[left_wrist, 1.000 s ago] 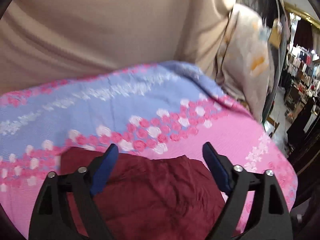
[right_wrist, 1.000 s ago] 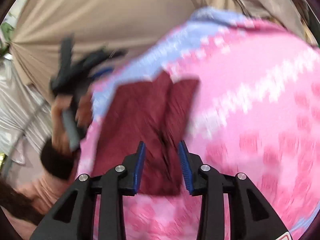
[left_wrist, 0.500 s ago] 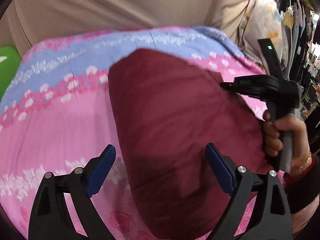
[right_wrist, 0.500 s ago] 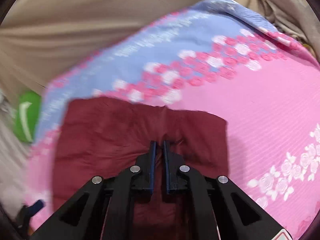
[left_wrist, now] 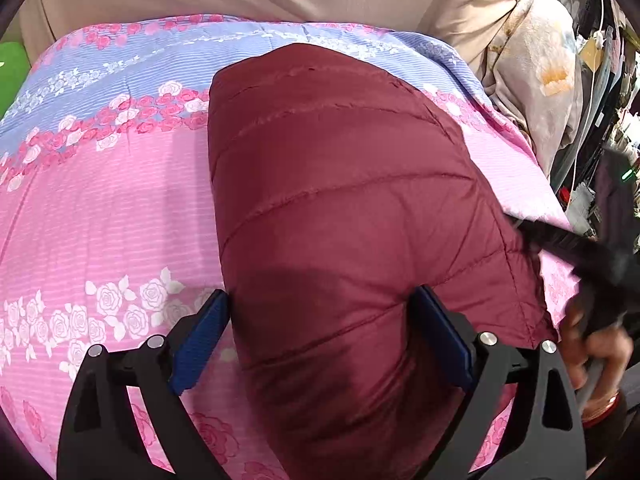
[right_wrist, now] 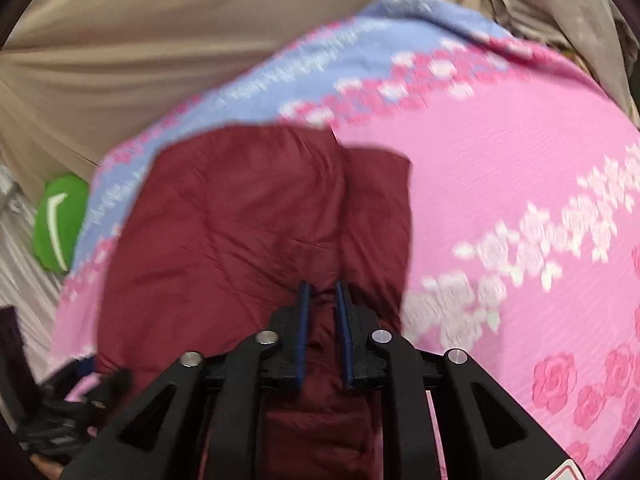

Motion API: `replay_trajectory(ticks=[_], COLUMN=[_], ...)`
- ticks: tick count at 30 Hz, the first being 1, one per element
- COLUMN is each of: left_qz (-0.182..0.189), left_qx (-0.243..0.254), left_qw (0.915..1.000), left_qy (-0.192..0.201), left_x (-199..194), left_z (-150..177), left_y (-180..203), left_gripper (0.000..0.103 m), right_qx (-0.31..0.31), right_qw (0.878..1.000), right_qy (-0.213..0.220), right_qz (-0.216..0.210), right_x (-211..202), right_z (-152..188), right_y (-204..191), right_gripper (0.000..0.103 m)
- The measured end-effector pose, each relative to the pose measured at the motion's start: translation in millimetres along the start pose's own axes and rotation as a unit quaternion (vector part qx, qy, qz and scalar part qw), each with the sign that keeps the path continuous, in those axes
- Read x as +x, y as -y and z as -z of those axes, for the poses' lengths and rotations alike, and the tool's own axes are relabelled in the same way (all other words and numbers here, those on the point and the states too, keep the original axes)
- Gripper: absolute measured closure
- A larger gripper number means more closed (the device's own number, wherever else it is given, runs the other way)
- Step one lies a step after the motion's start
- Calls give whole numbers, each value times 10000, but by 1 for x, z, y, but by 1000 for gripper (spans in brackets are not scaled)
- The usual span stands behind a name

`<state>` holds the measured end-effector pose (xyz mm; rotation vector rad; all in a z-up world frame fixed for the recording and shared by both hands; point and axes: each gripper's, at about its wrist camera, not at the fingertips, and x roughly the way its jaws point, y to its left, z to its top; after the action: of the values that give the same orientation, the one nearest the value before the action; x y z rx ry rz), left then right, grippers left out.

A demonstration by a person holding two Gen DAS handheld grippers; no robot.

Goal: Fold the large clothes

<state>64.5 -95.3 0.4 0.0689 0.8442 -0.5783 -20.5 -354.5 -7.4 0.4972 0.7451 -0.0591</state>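
Fingers of the left gripper stand spread wide at the bottom of the left wrist view, blue pads facing each other across a broad gap. Between them bulges the near end of the maroon quilted jacket, yet neither pad presses into it: the left pad sits just off the jacket's left edge over the bedsheet, and the right pad lies against or just above the fabric, I cannot tell which. That gripper grips nothing.

Fingers of the right gripper show at lower centre of the right wrist view, close together with a narrow slot between the two blue pads, and they are opening. A ridge of the maroon jacket runs up through that slot; the picture is motion-blurred, so whether the pads still pinch the fabric cannot be told for sure, though a thin gap shows beside each pad.

In the left wrist view the jacket lies folded into a long padded block from upper centre to the bottom edge of the frame, resting on the pink and blue rose-print sheet. Its stitched quilting lines slant across the top face. At the right edge of that view a hand holds the right gripper's black body, blurred, with its tip at the jacket's right edge. A green object sits at the left of the right wrist view, beyond the sheet's edge.
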Motion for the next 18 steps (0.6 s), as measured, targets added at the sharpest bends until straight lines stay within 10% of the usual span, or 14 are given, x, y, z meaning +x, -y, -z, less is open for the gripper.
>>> replay_trajectory(ticks=[3, 6, 18], left_qz=[-148, -179, 944], left_qx=[78, 67, -953], left_qw=[9999, 9998, 9907], left_qy=[44, 69, -220], left_x=[-2, -5, -10], left_z=[1, 3, 6], left_y=[3, 3, -31], left_gripper=[12, 12, 5], right_qx=[150, 168, 909], right_qw=[9997, 9988, 9855], right_qy=[163, 415, -426], right_qz=[-88, -183, -1367], right_x=[-25, -58, -40], right_z=[5, 17, 61], right_y=[4, 8, 27], right_gripper=[74, 26, 18])
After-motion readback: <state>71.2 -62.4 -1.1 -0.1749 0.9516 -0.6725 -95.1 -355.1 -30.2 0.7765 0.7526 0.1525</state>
